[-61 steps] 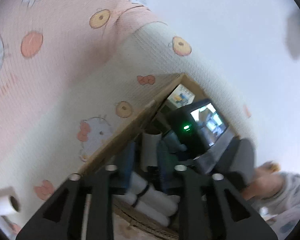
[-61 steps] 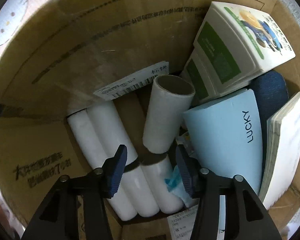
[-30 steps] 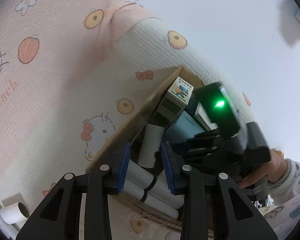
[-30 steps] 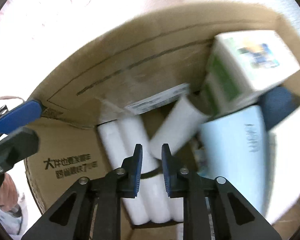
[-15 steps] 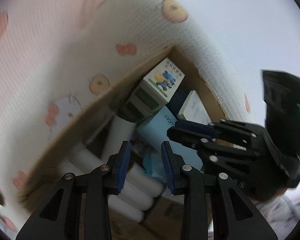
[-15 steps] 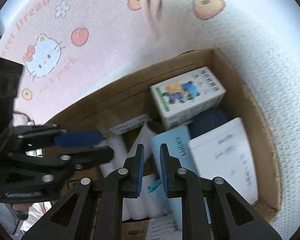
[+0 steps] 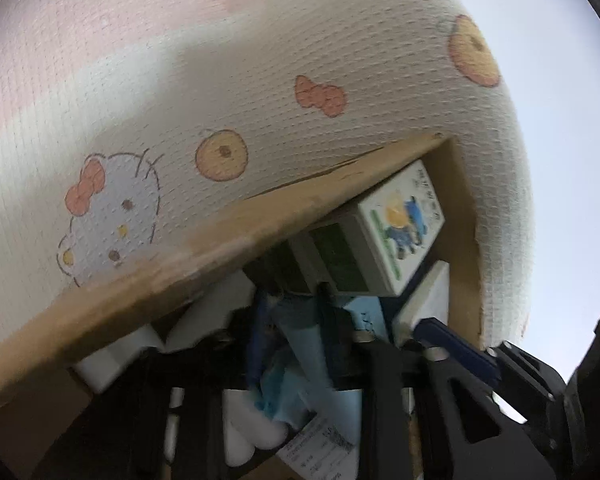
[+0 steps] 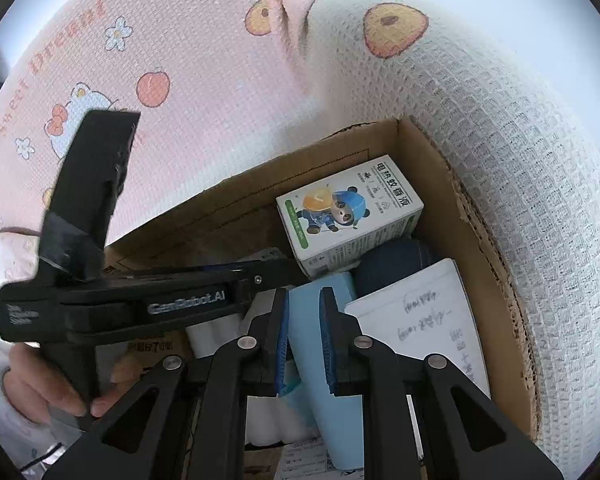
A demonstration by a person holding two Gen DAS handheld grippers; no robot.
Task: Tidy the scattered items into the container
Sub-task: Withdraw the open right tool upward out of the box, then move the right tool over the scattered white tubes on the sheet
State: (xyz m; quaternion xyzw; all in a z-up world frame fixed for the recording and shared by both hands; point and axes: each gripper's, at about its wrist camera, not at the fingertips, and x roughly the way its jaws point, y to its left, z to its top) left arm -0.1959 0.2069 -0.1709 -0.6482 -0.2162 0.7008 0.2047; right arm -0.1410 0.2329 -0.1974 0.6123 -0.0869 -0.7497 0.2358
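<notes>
the right gripper point(image 8: 303, 340) hangs above the open cardboard box point(image 8: 432, 148) with its blue pads drawn as near together as they go; a narrow slit remains and nothing is clamped in it. seen through that slit lies a pale blue item point(image 8: 320, 364) inside the box. at 12 o'clock from the gripper sits a white and green carton with a cartoon panda point(image 8: 350, 210), tilted against the far wall. at 1 o'clock a dark blue rounded thing point(image 8: 392, 264) shows under the carton, and at 3 o'clock a white notepad with handwriting point(image 8: 432, 320) leans by the right wall. at 7 o'clock white rolls point(image 8: 260, 420) lie on the box floor.

the left gripper point(image 8: 284, 268) reaches into the box from 9 o'clock, its black body marked with a logo, held by a hand point(image 8: 48, 392) in a patterned sleeve. its jaws have just been closing. in its own blurred view its blue pads point(image 7: 260, 340) flank a crumpled bit of blue packaging point(image 7: 284, 384); whether they press on it cannot be told.

the box rests on a bed cover point(image 8: 204, 80) in pink and cream with cartoon cats, bows and apples, which wraps around it from 9 o'clock to 3 o'clock.
</notes>
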